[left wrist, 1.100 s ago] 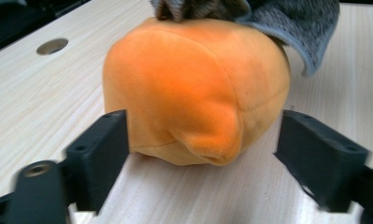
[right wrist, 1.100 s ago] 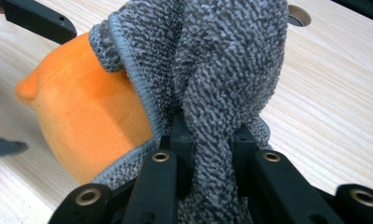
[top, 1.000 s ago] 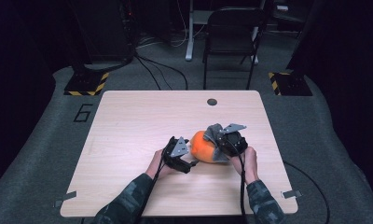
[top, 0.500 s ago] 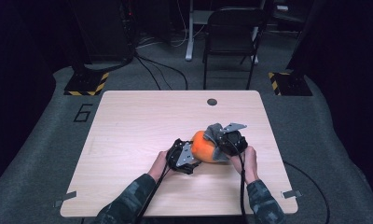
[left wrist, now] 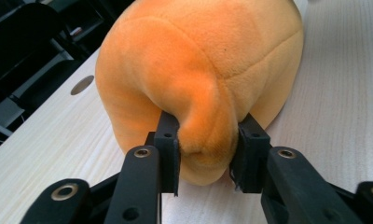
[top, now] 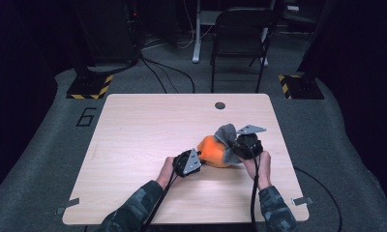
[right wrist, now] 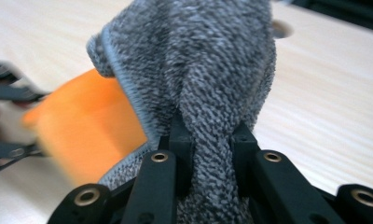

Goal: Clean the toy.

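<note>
Plush toy (top: pixel 212 151) orange; cloth (right wrist: pixel 208 79) grey, knit-speckled; table (top: pixel 143 130) pale wood.

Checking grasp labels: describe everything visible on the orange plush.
The orange plush is a rounded, soft, short-pile stuffed shape with faint seams, lying on the wooden table right of centre. A bulging fold of it is pinched between the left tool, whose jaws have just been closing. A grey knitted cloth covers its far-right end and is clamped by the right tool. What the plush depicts can't be told.

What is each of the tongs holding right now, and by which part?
Left tongs pinch a small bulge at the near end of the orange plush toy. Right tongs clamp a bunched fold of the grey cloth.
</note>
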`<state>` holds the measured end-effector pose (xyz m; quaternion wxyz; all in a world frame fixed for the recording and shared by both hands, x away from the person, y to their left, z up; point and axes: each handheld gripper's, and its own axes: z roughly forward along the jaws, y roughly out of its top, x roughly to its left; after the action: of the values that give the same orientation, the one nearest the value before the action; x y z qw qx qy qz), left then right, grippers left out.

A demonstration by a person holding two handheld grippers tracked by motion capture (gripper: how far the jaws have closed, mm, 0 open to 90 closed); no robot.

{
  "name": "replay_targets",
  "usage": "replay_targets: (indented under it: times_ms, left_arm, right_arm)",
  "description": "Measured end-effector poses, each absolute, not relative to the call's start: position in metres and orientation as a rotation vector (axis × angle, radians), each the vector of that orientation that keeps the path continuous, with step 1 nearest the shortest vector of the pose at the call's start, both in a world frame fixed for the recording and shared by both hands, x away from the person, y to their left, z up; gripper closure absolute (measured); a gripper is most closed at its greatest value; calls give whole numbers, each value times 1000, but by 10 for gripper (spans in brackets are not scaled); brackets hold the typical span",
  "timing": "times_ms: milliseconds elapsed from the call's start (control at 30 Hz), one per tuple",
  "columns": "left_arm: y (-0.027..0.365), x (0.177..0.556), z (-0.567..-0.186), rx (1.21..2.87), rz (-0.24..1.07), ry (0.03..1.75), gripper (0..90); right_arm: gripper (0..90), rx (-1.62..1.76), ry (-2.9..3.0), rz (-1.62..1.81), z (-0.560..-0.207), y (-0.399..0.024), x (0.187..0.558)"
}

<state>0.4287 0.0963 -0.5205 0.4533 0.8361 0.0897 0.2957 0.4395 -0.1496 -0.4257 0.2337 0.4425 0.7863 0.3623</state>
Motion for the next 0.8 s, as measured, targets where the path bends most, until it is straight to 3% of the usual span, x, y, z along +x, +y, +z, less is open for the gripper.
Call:
replay_targets:
  times_ms: [133, 267, 800]
  left_arm:
    - [98, 429, -521, 2061, 719, 233, 704]
    - [98, 429, -521, 2052, 717, 235, 715]
    - [101, 429, -519, 2008, 694, 261, 760]
  right_arm:
    - [764, 1277, 2074, 938, -424, -172, 440]
    - [760, 1381, 2060, 878, -443, -195, 446]
    - [744, 1450, 2081, 858, -458, -202, 454]
